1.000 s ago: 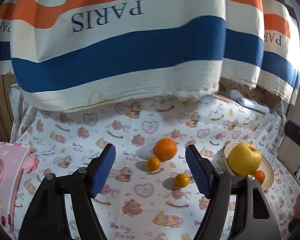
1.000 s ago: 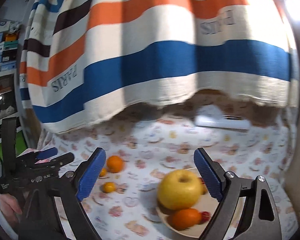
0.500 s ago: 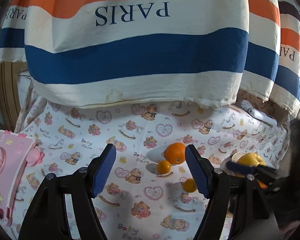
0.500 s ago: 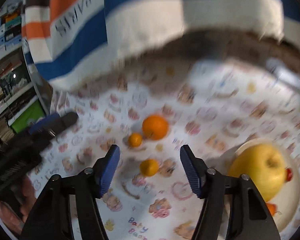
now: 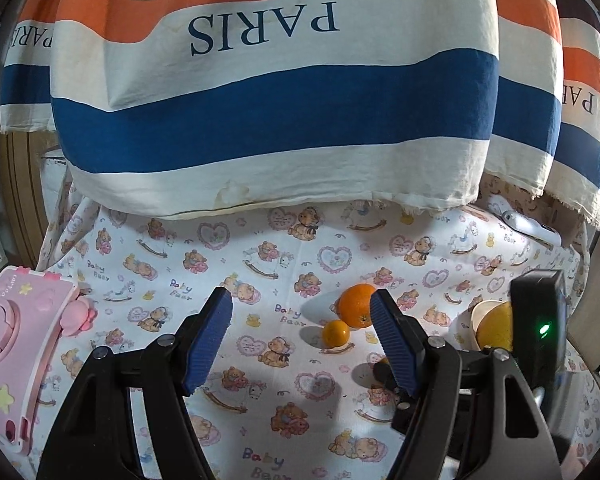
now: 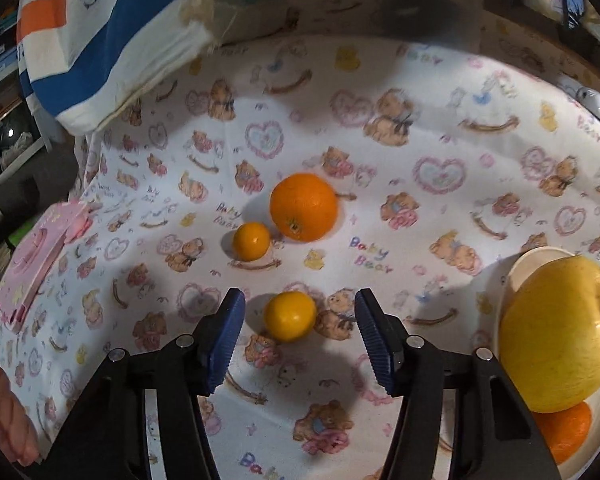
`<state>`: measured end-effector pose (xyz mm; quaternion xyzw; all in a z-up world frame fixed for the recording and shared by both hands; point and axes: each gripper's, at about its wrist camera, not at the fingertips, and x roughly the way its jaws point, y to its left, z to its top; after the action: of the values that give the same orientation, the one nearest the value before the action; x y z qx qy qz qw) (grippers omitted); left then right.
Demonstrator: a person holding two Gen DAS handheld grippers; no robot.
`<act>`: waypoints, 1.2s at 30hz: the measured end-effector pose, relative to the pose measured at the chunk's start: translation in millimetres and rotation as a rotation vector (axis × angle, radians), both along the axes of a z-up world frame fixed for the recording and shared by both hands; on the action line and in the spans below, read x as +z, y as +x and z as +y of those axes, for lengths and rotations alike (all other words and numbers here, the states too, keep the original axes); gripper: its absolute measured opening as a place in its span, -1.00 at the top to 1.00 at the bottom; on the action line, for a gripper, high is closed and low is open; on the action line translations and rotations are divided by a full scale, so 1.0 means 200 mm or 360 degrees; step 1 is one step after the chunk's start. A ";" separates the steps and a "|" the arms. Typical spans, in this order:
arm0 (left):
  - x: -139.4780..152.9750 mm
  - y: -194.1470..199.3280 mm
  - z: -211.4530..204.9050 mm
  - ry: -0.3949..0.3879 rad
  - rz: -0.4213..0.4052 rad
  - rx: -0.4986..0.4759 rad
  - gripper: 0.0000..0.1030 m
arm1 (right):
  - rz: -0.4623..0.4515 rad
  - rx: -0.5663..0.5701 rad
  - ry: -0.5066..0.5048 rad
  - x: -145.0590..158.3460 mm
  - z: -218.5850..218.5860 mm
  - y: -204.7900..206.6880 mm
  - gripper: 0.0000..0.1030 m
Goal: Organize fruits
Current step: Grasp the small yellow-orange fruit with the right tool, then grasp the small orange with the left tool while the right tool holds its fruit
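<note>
My right gripper (image 6: 300,328) is open, its blue pads on either side of a small yellow-orange citrus (image 6: 290,315) on the bear-print cloth, not touching it. Beyond lie another small citrus (image 6: 251,241) and a large orange (image 6: 303,206). A white plate (image 6: 540,258) at the right holds a big yellow fruit (image 6: 560,334) and an orange fruit (image 6: 566,432). My left gripper (image 5: 300,340) is open and empty above the cloth; in its view the large orange (image 5: 354,310), a small citrus (image 5: 335,333) and the yellow fruit (image 5: 494,328) show, with the right gripper's body (image 5: 538,328) in front.
A pink toy case (image 5: 16,348) lies at the left edge of the cloth, also in the right wrist view (image 6: 32,256). A striped "PARIS" cloth (image 5: 280,92) hangs over the back of the surface. A white object (image 5: 528,226) lies at the back right.
My right gripper has come down and forward over the near small citrus, which now sits between its pads. The left gripper has shifted left, and the right gripper now enters its view.
</note>
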<state>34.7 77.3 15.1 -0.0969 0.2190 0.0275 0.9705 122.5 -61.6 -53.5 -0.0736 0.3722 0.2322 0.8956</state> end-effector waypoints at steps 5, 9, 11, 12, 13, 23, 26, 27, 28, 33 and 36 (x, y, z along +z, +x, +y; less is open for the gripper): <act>0.02 -0.02 0.03 -0.0018 -0.0022 0.0010 -0.37 | 0.0059 -0.0008 0.0022 -0.02 -0.01 0.02 0.20; 0.01 -0.01 0.03 -0.0002 -0.0008 0.0015 -0.37 | 0.0079 -0.0013 0.0070 -0.02 -0.04 0.03 0.42; 0.01 0.00 0.03 0.0017 0.0001 0.0009 -0.37 | 0.0037 -0.0045 0.0110 0.01 -0.08 0.02 0.42; 0.01 0.00 0.03 0.0026 -0.0002 0.0010 -0.37 | 0.0000 -0.0059 0.0120 0.02 -0.09 0.01 0.42; 0.01 0.00 0.03 0.0033 -0.0004 0.0008 -0.37 | -0.0044 -0.0075 0.0123 0.04 -0.11 0.00 0.42; -0.05 0.05 0.00 0.0094 0.0095 -0.0075 -0.27 | -0.0316 -0.0311 0.0298 0.16 -0.29 -0.05 0.42; -0.07 0.07 -0.03 0.0132 0.0125 -0.0098 -0.23 | -0.0373 -0.0349 0.0278 0.18 -0.30 -0.08 0.42; -0.08 0.07 -0.04 0.0147 0.0131 -0.0105 -0.23 | -0.0385 -0.0363 0.0272 0.18 -0.29 -0.09 0.42; -0.09 0.08 -0.06 0.0161 0.0135 -0.0114 -0.23 | -0.0394 -0.0370 0.0270 0.18 -0.29 -0.09 0.42; -0.15 0.11 -0.17 0.0268 0.0172 -0.0213 -0.20 | -0.0453 -0.0369 0.0266 0.19 -0.30 -0.12 0.42; -0.16 0.16 -0.20 0.0247 0.0199 -0.0257 -0.05 | -0.0476 -0.0374 0.0246 0.19 -0.29 -0.14 0.42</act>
<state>66.4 37.1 -17.0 -0.0016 0.2834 -0.0278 0.9586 94.6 -120.3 -14.8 0.0058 0.2223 0.1404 0.9648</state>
